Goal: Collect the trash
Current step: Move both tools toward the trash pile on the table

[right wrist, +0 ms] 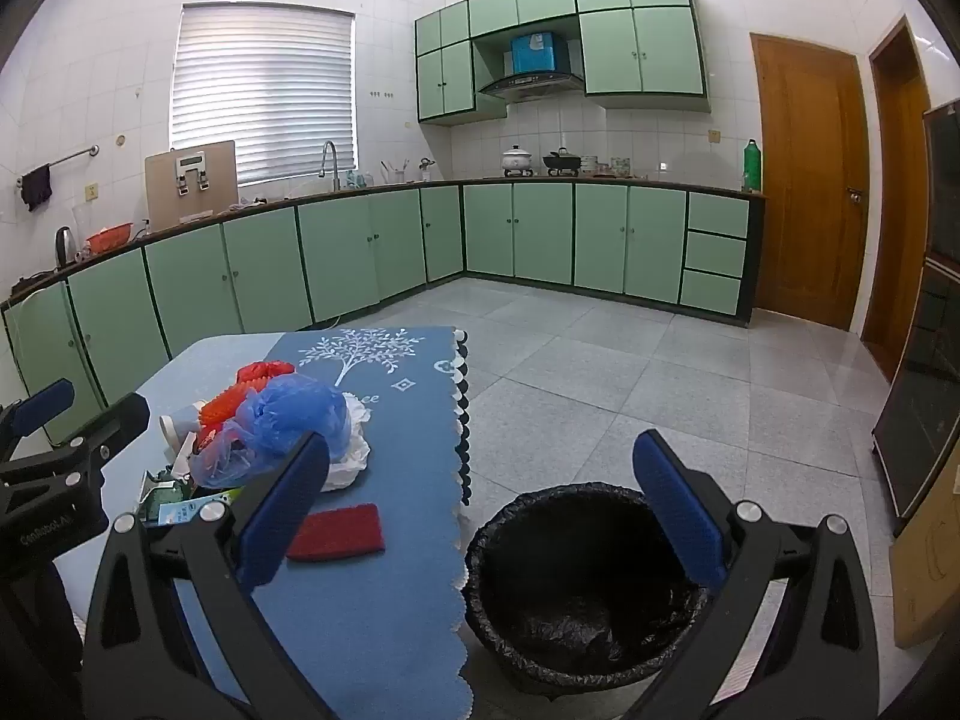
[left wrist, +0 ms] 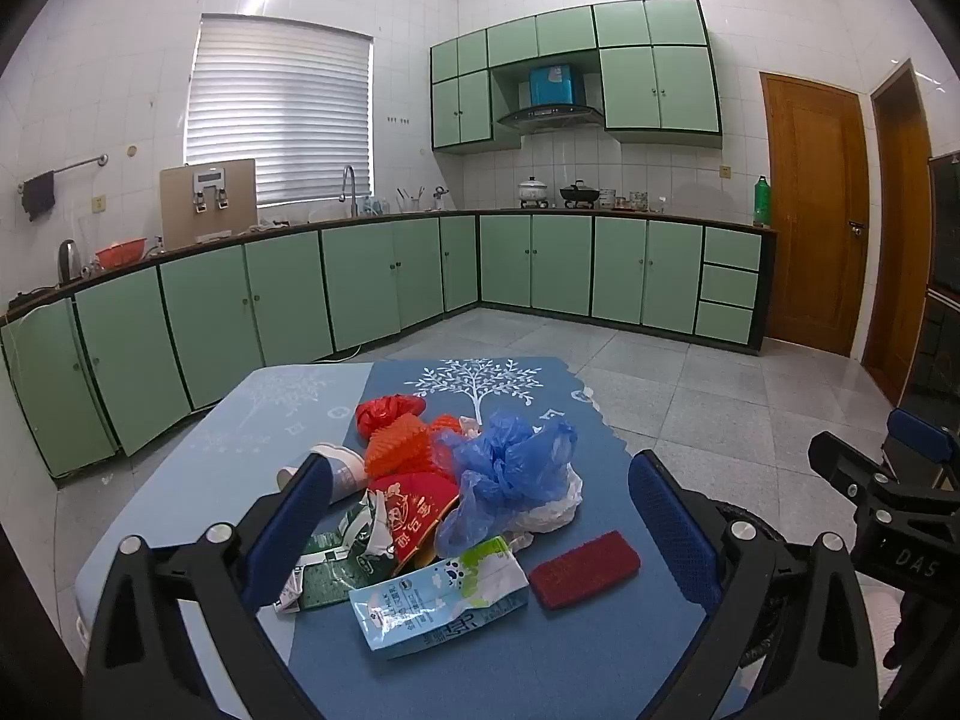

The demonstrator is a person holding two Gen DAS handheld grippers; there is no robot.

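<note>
A heap of trash lies on the blue tablecloth point(left wrist: 540, 660): a crumpled blue plastic bag point(left wrist: 510, 468), orange foam netting point(left wrist: 399, 444), a red wrapper point(left wrist: 414, 510), a flattened light-blue carton point(left wrist: 438, 603), a white cup point(left wrist: 339, 468) and a red scouring pad point(left wrist: 585, 567). My left gripper point(left wrist: 480, 534) is open and empty, hovering just above and in front of the heap. My right gripper point(right wrist: 486, 522) is open and empty above the table's right edge and the bin point(right wrist: 576, 588), which has a black liner. The blue bag point(right wrist: 288, 426) and pad point(right wrist: 339, 531) show at its left.
The table point(left wrist: 252, 420) stands on a grey tiled kitchen floor point(right wrist: 660, 390). Green cabinets point(left wrist: 360, 282) line the far walls. Wooden doors point(left wrist: 816, 210) are at the right. A dark cabinet point(right wrist: 924, 396) and a cardboard piece point(right wrist: 927, 570) stand at the far right.
</note>
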